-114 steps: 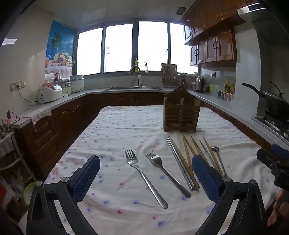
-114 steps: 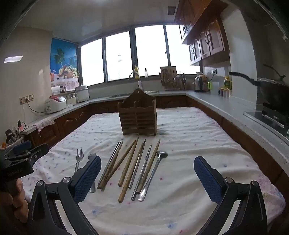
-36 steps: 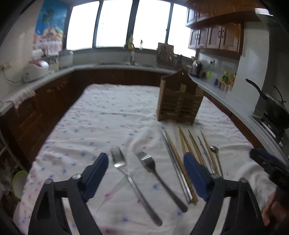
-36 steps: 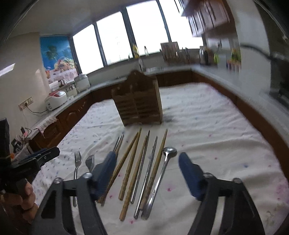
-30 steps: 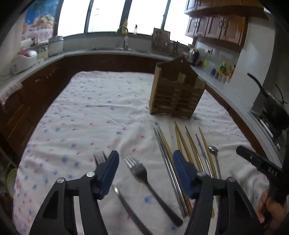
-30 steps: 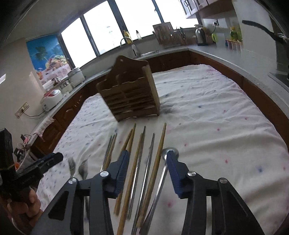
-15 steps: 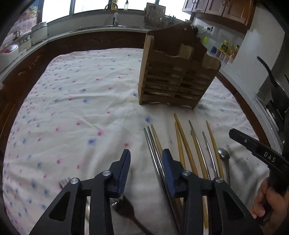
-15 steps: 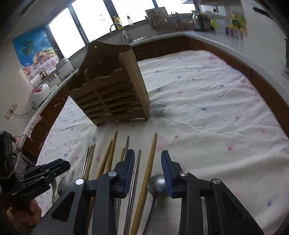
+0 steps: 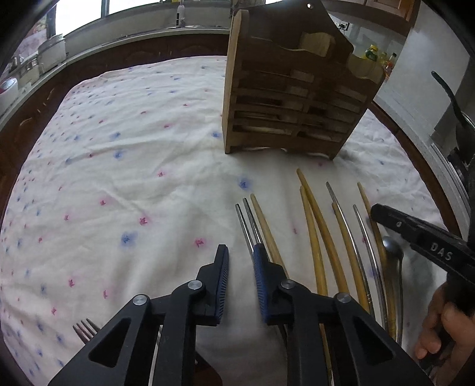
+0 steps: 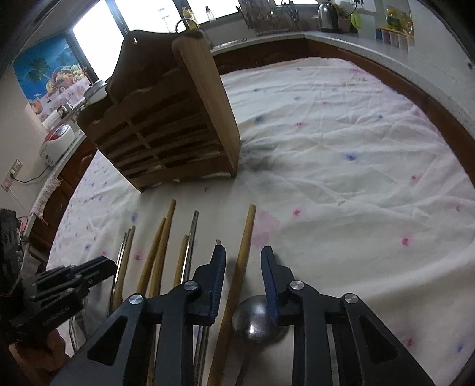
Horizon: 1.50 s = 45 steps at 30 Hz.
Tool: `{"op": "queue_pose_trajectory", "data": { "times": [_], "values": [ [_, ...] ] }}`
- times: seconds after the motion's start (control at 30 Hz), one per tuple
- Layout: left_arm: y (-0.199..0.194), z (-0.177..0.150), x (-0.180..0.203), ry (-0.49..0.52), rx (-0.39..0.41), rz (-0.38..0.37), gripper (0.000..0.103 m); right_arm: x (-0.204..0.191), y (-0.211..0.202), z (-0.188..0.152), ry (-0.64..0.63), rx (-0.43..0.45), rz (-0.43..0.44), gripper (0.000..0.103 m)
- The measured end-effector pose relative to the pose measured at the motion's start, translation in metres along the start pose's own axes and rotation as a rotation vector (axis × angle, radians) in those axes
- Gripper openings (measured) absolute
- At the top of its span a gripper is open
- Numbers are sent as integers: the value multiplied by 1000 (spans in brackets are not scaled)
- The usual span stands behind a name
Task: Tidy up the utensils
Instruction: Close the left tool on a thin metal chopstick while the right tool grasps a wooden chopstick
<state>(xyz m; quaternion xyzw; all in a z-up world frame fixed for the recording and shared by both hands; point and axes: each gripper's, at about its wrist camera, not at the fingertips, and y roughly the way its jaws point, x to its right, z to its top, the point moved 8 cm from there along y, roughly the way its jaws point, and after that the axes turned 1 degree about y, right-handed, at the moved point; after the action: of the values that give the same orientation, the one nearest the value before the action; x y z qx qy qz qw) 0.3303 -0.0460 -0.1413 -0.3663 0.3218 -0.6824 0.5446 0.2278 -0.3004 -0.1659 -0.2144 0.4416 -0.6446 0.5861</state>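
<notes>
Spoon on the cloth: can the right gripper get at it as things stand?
Probably yes. The right gripper hangs just above the spoon, jaws open and just been closing, nothing pinched yet. A wooden chopstick also lies between the jaws beside the bowl, so it may get caught too.

A home kitchen: wooden cabinets [image 10: 341, 50], a kettle [image 10: 326, 12], a rice cooker [image 10: 58, 142], a sink tap [image 10: 190, 22] under windows.

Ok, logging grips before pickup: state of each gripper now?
Left gripper: open, jaws just closing, only cloth between them.
Right gripper: open, jaws just closing around a wooden chopstick, not yet gripped.
</notes>
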Motion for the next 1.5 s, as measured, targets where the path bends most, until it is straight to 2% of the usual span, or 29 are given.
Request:
{"op": "queue_pose_trajectory", "data": {
  "times": [0.13, 0.37, 0.6, 0.8, 0.87, 0.93, 1.03, 1.13, 1.23, 1.5],
  "values": [
    [-4, 1, -2, -35, -15, -47, 17, -1, -2, 1, 6, 6, 11, 24],
    [4, 3, 0, -21, -34, -17, 17, -2, 0, 2, 8, 5, 20, 25],
    [4, 1, 6, 51, -43, 25, 17, -5, 1, 2, -13, 0, 18, 24],
    [10, 6, 14, 116, -78, 43, 15, -13, 11, 10, -78, 0, -23, 23],
    [11, 8, 17, 126, -73, 37, 13, -16, 12, 9, -110, 5, -52, 21],
    [11, 7, 19, 150, -56, 41, 10, -15, 13, 8, -135, 17, -84, 11],
    [10, 6, 18, 143, -39, 29, 7, -14, 12, 7, -120, 15, -69, 9],
    [8, 5, 15, 112, -34, 18, 3, -18, 3, 6, -86, 14, -2, 7],
    [-1, 4, 13, 97, -16, 7, 3, -26, -16, 8, -79, 41, 44, 7],
    [-62, 7, 14, 59, 85, -64, 3, -46, -73, 19, -113, 130, 97, 6]
  ]
}}
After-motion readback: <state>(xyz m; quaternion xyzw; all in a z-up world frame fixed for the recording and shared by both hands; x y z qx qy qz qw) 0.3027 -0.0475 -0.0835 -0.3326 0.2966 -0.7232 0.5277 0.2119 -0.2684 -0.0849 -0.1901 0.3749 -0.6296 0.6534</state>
